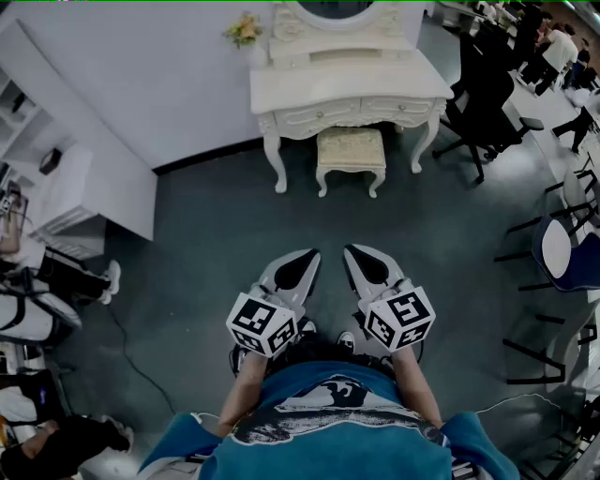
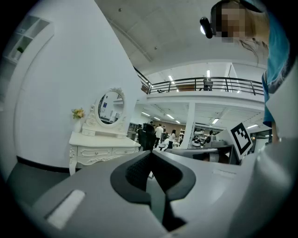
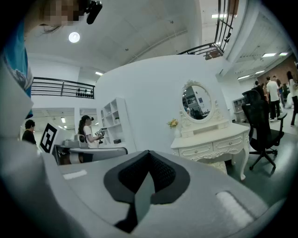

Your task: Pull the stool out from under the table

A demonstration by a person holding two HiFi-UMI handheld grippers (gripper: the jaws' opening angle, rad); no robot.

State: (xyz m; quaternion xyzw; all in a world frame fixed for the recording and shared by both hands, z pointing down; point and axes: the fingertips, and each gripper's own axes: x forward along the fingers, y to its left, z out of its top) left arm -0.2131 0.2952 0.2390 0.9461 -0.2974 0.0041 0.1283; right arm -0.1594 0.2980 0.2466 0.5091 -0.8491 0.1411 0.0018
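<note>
Stool [image 1: 351,150] at the far end of the scene, tucked between the front legs of the table [image 1: 349,86], its cushioned seat partly under the drawer front and its near edge poking out toward the viewer. Now the wide picture: grey-green floor [image 1: 216,234] stretches bare from the person's feet all the way to the furniture. A big white wall [image 1: 159,84] runs along the far left, and the cream dressing table stands against it. To the right of the table sits a black office chair [image 1: 487,103], just beside the table's right legs. On the tabletop there's an oval mirror [image 1: 335,9] at the back, and a small bunch of yellow flowers [image 1: 244,31] at the left corner.

Down at the near edge, the person in the blue shirt [image 1: 328,422] holds both tools out front, side by side, tips pointing toward the stool but well apart from it. The left gripper [image 1: 309,255] has its jaws pressed together with nothing between them. The right gripper [image 1: 352,251] shows the same: jaws closed tight and empty. Each one carries its marker cube [image 1: 262,323] just above the wrist.
</note>
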